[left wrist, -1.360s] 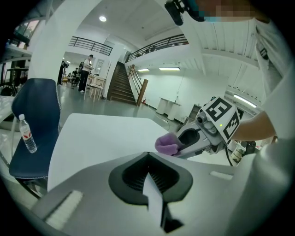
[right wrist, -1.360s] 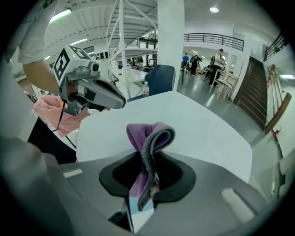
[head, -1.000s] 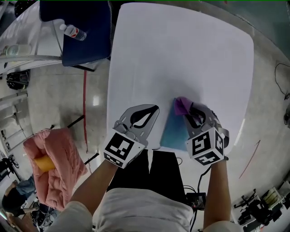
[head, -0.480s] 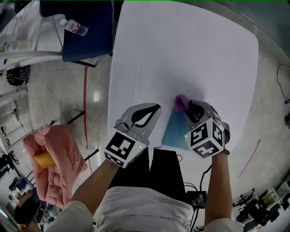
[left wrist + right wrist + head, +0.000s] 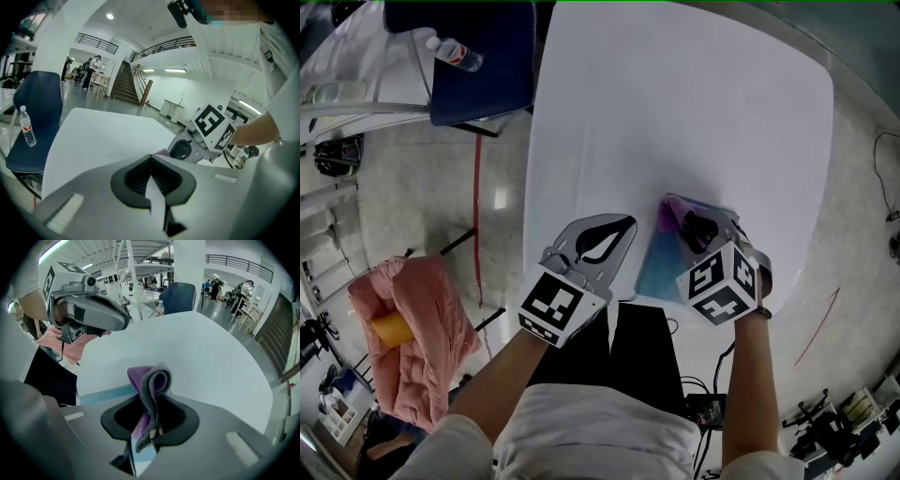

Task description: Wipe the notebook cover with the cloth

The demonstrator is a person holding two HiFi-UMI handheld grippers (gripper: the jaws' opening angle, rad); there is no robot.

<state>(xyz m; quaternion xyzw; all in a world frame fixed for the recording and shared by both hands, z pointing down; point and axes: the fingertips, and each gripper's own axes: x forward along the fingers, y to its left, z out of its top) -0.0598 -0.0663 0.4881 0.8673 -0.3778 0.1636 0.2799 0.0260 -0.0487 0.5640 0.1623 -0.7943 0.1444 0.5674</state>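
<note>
Shifted slightly, right hand-held gripper (image 5: 150, 430) clamps cloth (image 5: 150, 380) on notebook (image 5: 661, 267).

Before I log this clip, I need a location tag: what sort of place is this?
Probably a large open workshop or lab hall: a staircase up to a railed mezzanine, and people at worktables beyond the white table.

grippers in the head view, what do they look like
Both the left gripper and right gripper have pale grey shells with black-lined teardrop openings at the jaws. Each carries a white cube with black square markers. The person wears a white top.
</note>
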